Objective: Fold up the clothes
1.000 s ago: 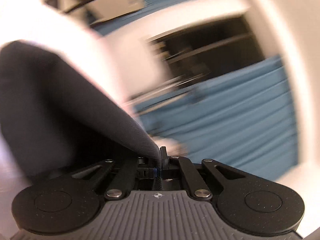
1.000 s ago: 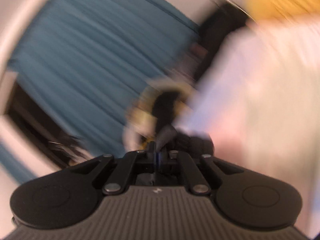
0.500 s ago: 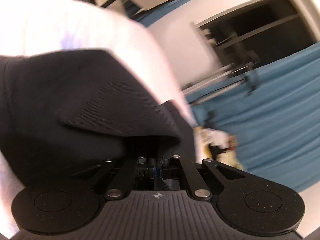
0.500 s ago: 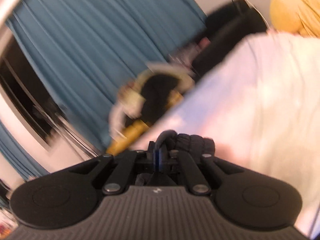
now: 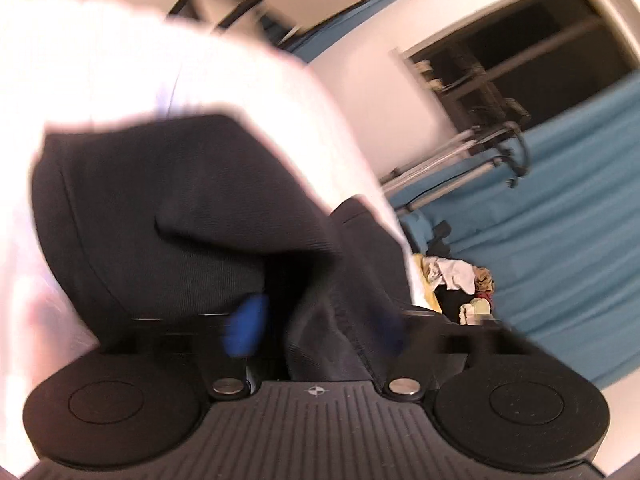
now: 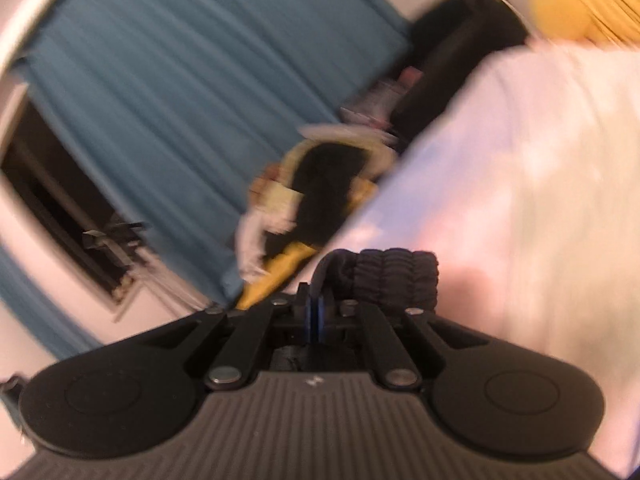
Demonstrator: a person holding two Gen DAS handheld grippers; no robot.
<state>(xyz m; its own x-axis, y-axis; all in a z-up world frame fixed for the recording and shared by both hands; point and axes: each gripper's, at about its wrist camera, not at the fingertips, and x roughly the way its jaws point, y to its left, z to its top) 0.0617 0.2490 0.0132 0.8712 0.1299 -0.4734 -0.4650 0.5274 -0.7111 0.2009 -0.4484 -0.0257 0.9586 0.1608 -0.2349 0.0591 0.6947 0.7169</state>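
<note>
The black, soft, finely ribbed cloth garment (image 5: pixel 168 216) is what we are folding, and it lies on the white, soft bed sheet (image 5: pixel 120 60). In the left wrist view it fills the picture from nine o'clock to the middle, with one rounded fold bulging up like a little hill.

Our left gripper (image 5: pixel 316 320) has its jaws spread apart. One blue finger pad (image 5: pixel 246 330) shows at about seven o'clock from the middle, and a bunched edge of the black cloth sits loose in the gap, not squeezed. We think this hand is either letting the cloth go or is about to pinch it. We cannot tell which from this blurry picture.

Our right gripper (image 6: pixel 314 314) is clenched tight on a thin edge of the same dark cloth. Just to its right, at about one o'clock, sits a thick, crinkly, stretchy band (image 6: pixel 394 280), maybe a waistband or cuff. We think we hold that end so the cloth stays pulled flat while it is laid down.

Far off, at three o'clock in the left view, a messy pile of mixed clothes (image 5: pixel 460 284) waits in front of a blue, wavy curtain (image 5: pixel 560 208).
</note>
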